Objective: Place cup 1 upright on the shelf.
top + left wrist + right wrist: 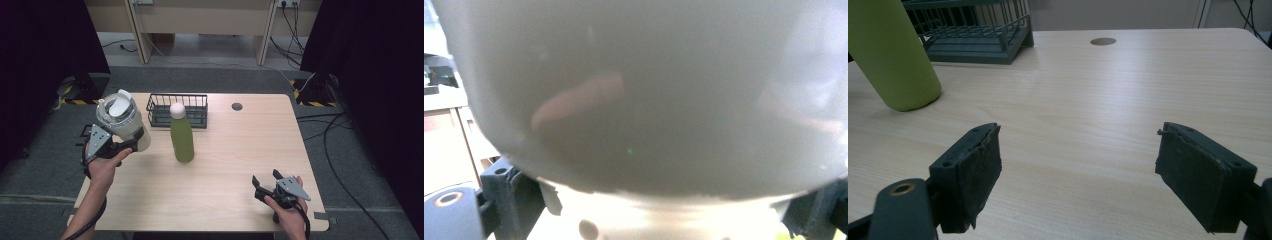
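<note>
A white tumbler (122, 120) with a lid and a handle hangs tilted above the table's left edge, and my left gripper (131, 142) is shut on its lower body. In the left gripper view the tumbler (649, 100) sits close against the camera, between the two jaws of the left gripper (661, 205). A green bottle (182, 137) with a white cap stands upright mid-table, just right of the tumbler. Near the front right corner my right gripper (262, 181) rests low and open. Nothing lies between the fingers of the right gripper (1078, 175), and the green bottle (893, 55) is far off to its left.
A dark wire basket (177, 110) stands behind the bottle at the back of the wooden table (240, 150); the basket (973, 30) also shows in the right gripper view. A round cable hole (237, 106) sits at the back right. Dark curtains flank the table and cables trail on the floor.
</note>
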Demonstrator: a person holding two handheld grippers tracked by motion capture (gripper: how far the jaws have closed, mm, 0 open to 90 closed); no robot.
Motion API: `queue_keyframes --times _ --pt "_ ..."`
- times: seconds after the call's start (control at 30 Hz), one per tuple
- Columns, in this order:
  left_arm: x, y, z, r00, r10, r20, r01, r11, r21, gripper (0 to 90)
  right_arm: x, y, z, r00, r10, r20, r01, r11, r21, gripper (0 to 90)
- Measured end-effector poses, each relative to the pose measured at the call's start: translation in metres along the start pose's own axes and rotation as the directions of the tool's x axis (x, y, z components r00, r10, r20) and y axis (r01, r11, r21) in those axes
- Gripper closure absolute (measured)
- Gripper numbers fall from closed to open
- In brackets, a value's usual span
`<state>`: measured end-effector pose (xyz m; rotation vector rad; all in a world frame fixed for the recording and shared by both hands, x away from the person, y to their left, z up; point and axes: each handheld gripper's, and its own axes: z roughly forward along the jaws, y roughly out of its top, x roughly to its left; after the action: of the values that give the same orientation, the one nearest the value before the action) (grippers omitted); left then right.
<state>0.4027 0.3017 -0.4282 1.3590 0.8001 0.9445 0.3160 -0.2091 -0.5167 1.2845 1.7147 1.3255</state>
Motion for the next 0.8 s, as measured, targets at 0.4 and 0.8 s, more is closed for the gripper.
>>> queue_keyframes --times 0.4,0.8 --pt "0.003 0.004 0.018 1.0000 -0.003 -0.002 0.003 1.0000 -0.005 9.1 -0.001 -0.001 0.000 1.0000 0.003 0.000 -0.003 1.000 0.002 18.0" --pt "0.008 0.008 0.033 0.9997 0.006 -0.024 -0.006 1.0000 -0.004 9.2 -0.001 -0.001 0.000 1.0000 -0.001 0.001 0.001 1.000 0.003 18.1"
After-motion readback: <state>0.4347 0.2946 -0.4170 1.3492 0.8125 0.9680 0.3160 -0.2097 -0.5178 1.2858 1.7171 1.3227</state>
